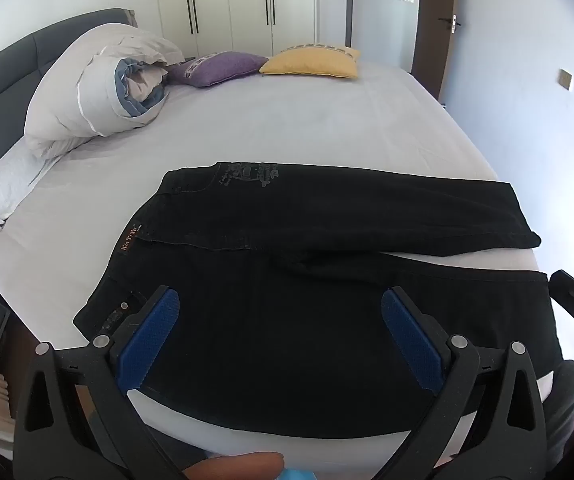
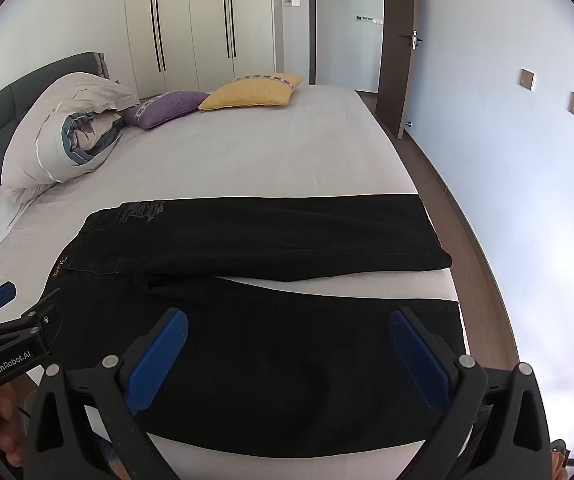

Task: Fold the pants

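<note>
Left wrist view shows my left tongs point(image 1: 279, 312) spread wide and holding nothing, hovering over the waist end of the black pants point(image 1: 287, 280), which lie flat across the near end of the bed point(image 1: 307, 128), waistband to my left and the two legs running off to my right with a narrow wedge of sheet showing between them. From the right wrist view my right tongs point(image 2: 287, 336) are just as wide and just as empty, poised over the near leg point(image 2: 307, 360) toward its hem, close to the bed's right edge. Nothing looks folded yet, so I judge the step in hand is the first one: bringing one leg over onto the other. To do it well I would pinch the near edge of the waistband with my left tongs and the near leg's hem with my right, biting only the near leg's own fabric and not the sheet beneath. Then I'd lift both ends together, level, and carry them over so the near leg lands squarely on the far leg point(image 2: 287, 236), seams and hems matched. The denim looks heavy and stiff, so a shallow grip may slip; I'd take a deep bite. The rolled duvet point(image 1: 99, 92) and cushions lie well apart and should not interfere.
</note>
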{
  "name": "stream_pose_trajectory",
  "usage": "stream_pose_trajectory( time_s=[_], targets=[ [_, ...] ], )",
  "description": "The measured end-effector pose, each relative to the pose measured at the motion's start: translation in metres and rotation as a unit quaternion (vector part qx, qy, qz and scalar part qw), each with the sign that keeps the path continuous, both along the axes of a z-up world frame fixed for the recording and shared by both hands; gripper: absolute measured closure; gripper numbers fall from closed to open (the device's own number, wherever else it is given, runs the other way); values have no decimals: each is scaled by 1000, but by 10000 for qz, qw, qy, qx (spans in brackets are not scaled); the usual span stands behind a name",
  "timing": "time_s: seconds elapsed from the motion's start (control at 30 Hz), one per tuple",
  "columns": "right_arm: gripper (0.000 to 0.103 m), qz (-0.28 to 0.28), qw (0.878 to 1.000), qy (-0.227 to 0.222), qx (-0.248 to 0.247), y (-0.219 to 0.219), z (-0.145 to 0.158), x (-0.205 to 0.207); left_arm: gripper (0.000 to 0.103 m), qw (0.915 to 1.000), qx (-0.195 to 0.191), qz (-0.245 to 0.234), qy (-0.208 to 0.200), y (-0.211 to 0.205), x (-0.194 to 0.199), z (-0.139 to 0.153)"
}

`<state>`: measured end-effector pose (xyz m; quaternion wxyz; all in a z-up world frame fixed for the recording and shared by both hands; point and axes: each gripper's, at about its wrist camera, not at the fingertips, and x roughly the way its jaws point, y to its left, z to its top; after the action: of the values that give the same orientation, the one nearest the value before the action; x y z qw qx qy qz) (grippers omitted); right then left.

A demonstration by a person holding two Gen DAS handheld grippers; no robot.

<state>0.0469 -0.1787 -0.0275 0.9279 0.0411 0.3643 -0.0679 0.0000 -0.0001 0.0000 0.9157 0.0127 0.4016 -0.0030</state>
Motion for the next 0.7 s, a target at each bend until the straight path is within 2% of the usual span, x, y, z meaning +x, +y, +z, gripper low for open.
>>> stream_pose_trajectory(
  time_s=[0.47,0.7],
  targets=[
    [0,12,10000,21,-2,-2,-3,1,0,10000,10,26,60,2,-4,1],
    [0,20,10000,44,-5,2,-6,-4,0,9999,22,45,127,5,-6,-10]
  ],
)
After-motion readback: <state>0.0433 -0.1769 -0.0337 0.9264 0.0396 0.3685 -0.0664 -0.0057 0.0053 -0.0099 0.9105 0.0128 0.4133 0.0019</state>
